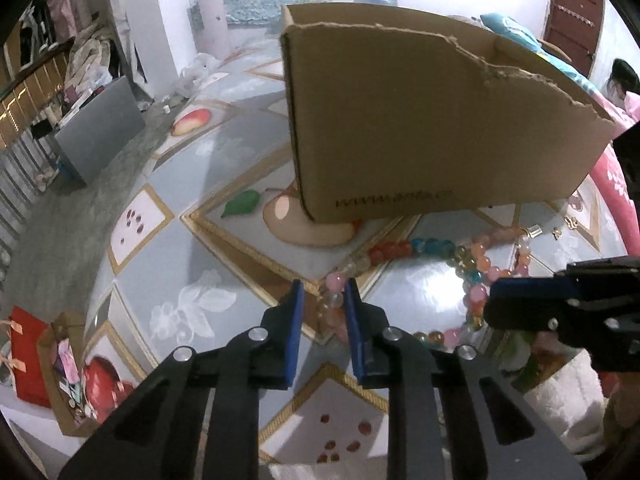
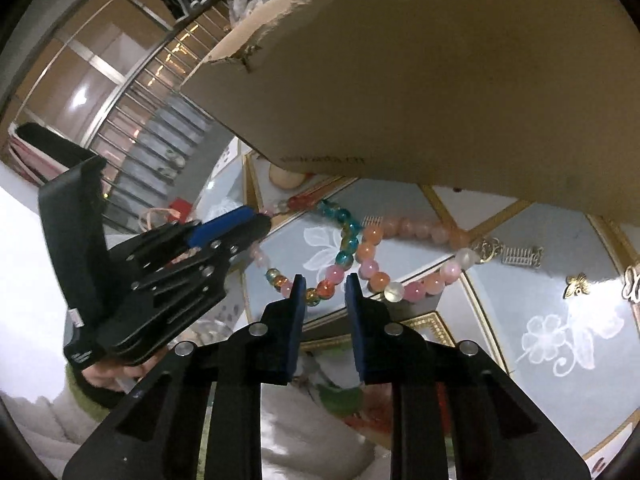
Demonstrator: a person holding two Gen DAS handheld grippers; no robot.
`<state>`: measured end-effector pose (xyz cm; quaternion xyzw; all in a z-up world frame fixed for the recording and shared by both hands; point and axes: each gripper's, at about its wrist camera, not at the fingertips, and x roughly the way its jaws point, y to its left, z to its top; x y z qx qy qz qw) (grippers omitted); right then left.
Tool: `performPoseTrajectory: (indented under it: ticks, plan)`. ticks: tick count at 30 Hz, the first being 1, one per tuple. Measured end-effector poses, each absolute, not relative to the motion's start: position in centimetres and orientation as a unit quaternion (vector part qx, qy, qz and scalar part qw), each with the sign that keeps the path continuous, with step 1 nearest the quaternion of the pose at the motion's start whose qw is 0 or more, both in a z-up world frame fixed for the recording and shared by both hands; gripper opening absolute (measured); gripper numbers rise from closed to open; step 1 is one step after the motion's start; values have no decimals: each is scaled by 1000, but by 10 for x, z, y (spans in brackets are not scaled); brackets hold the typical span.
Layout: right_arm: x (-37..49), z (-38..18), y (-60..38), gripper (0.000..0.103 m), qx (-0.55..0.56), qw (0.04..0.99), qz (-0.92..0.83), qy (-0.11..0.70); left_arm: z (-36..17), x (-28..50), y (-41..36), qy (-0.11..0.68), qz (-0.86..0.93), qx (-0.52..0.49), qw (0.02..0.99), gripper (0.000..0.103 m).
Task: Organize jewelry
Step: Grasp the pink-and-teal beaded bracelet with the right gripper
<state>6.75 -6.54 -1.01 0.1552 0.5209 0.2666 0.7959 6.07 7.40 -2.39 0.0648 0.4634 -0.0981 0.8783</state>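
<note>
The cardboard box (image 2: 440,80) is running off the right wrist view's top edge and hiding the surface (image 2: 540,260) behind it. The right hand-held gripper (image 1: 496,304) is covering part of the bead necklace (image 1: 472,264); the box's print is staying unreadable.

Black tool (image 1: 322,292), blue pads (image 1: 295,320), silver screws, perhaps fuzzy white sleeve (image 1: 560,396)
</note>
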Motion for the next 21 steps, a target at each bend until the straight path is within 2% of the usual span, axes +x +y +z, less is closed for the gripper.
performPoseTrajectory:
  ticks: [12, 21]
  plan:
    - [74, -16, -47, 21, 132, 805, 255, 519, -20, 44, 87, 463, -106, 23, 879, 19]
    - [83, -17, -35, 22, 111, 816, 237, 515, -24, 48, 77, 472, -104, 41, 874, 19]
